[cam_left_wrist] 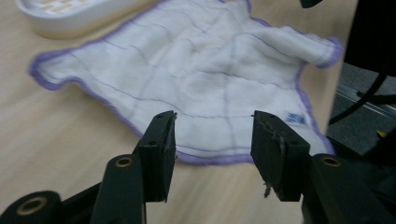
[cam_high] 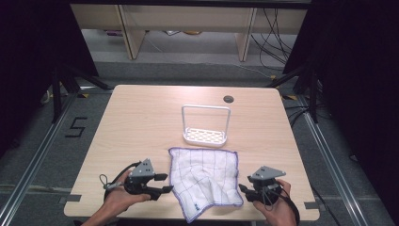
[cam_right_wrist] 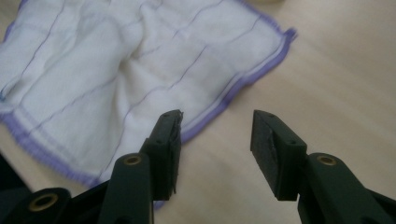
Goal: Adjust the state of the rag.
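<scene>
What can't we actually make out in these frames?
- Cloth label: print too small and blurred, left gripper view.
- White rack: cut off by the top edge, left gripper view.
- Cloth's near corner: hidden behind the right gripper's left jaw, right gripper view.
- Items under the far bench: too small, high view.

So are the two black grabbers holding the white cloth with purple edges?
No. The left gripper and right gripper are both open, empty, beside the white purple-edged cloth.
</scene>
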`<act>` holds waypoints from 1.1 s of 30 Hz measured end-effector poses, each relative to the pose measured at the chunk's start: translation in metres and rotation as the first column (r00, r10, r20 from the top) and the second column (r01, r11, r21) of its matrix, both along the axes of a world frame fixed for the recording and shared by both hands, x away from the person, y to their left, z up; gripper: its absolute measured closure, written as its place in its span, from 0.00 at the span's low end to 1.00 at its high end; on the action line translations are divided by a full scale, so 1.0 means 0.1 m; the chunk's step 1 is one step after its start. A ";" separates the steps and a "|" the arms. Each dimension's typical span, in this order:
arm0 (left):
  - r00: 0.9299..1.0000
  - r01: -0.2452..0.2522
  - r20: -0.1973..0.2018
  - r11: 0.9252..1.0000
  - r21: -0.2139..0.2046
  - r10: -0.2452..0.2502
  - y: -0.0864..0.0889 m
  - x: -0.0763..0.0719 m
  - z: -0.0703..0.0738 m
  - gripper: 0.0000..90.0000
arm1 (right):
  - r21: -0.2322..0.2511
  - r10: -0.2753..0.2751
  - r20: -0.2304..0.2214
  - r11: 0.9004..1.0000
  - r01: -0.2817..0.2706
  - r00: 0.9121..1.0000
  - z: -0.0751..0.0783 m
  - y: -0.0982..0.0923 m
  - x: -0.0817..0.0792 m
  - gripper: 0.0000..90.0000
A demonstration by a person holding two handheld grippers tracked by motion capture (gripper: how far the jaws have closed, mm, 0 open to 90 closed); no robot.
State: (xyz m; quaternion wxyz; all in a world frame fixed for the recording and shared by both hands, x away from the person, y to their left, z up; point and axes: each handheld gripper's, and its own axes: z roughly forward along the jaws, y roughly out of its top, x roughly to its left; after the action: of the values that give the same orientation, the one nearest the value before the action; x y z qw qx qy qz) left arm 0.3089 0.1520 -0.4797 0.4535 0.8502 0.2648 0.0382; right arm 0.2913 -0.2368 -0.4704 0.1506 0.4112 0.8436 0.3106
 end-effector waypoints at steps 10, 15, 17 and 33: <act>0.996 0.091 -0.024 0.995 0.040 -0.090 -0.34 -0.26 -0.13 0.53 | 0.021 0.019 -0.019 1.000 -0.019 1.000 -0.09 0.05 -0.18 0.58; 0.990 0.136 -0.039 0.988 0.070 -0.134 -0.51 -0.30 -0.22 0.52 | -0.001 0.039 -0.032 0.999 -0.039 0.999 -0.15 0.09 -0.17 0.58; 0.988 0.154 -0.037 0.983 0.103 -0.151 -0.60 -0.31 -0.28 0.52 | -0.013 0.051 -0.043 0.999 -0.052 0.998 -0.18 0.11 -0.15 0.59; 0.973 0.183 0.102 0.961 0.206 -0.207 -0.53 -0.32 -0.28 0.96 | -0.037 0.113 -0.055 0.993 -0.115 0.992 -0.15 0.08 -0.22 0.97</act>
State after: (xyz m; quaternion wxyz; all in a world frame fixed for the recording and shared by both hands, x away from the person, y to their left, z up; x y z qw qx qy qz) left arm 0.2767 0.0989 -0.5082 0.3847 0.9086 0.1462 0.0711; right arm 0.2690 -0.2289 -0.4857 0.1184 0.3672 0.8756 0.2905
